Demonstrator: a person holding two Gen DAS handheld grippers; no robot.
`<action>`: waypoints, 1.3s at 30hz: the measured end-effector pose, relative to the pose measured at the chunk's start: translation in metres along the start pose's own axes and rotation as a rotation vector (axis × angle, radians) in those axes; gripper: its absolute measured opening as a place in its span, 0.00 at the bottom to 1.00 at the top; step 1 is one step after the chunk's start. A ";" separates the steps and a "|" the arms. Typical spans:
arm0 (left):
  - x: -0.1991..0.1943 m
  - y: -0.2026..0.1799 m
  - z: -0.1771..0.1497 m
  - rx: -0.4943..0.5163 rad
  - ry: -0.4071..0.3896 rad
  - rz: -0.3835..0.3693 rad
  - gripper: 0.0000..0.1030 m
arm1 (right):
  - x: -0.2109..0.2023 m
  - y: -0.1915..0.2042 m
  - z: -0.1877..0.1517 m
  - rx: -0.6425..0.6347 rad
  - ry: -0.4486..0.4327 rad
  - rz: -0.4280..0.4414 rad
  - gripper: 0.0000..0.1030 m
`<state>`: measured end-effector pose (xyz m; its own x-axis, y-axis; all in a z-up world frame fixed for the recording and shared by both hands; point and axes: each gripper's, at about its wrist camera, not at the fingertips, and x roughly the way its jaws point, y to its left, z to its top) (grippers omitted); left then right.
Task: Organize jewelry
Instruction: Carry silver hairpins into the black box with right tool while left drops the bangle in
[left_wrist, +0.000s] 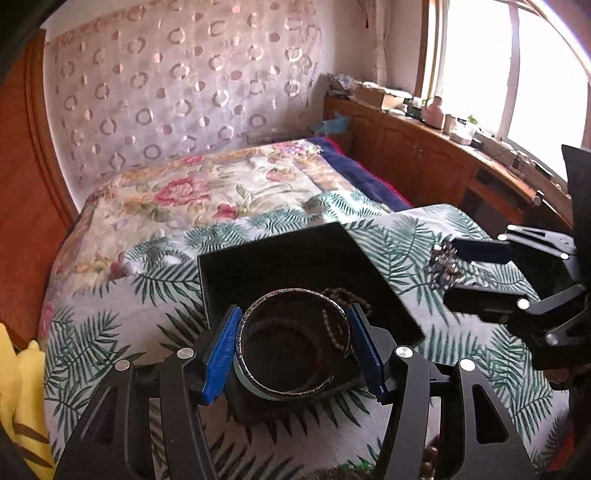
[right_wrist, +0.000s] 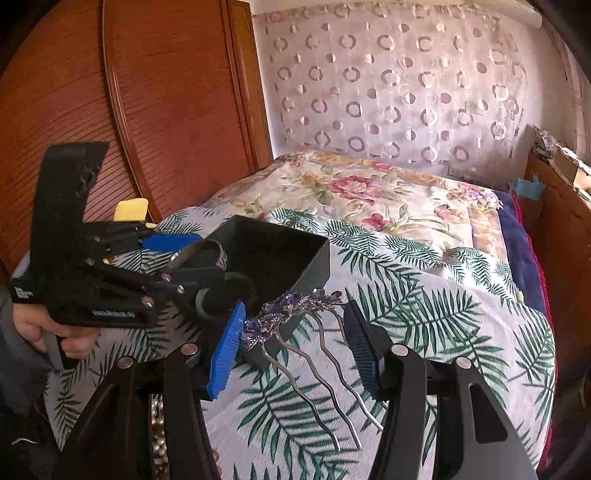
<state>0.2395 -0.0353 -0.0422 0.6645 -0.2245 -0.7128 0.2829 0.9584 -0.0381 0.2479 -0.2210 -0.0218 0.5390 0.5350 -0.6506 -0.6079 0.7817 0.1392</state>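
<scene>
Bangle (left_wrist: 295, 343) sits between the blue pads of my left gripper (left_wrist: 293, 350), which clasps it right over the near edge of the black box (left_wrist: 258, 258), so I judge it needs only a short push forward. My right gripper (right_wrist: 293, 347) is spread wide around the purple hairpin (right_wrist: 295, 306), which lies just right of the box, prongs toward me.

Nothing I can read for certain

I see engraved characters around the silver bangle (left_wrist: 295, 343) and white lettering on the left claw (right_wrist: 207, 273) body, but both are too blurred to read.
</scene>
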 end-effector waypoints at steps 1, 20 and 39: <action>0.003 0.000 -0.001 -0.005 0.006 -0.003 0.54 | 0.002 0.000 0.002 0.000 0.003 0.002 0.56; -0.006 0.017 -0.004 -0.040 -0.035 0.000 0.64 | 0.032 0.009 0.036 -0.032 0.010 0.038 0.56; -0.045 0.079 -0.041 -0.156 -0.061 0.115 0.66 | 0.108 0.056 0.057 -0.118 0.092 0.098 0.56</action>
<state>0.2032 0.0579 -0.0422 0.7280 -0.1181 -0.6753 0.0958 0.9929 -0.0705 0.3051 -0.1017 -0.0417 0.4217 0.5710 -0.7043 -0.7218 0.6816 0.1204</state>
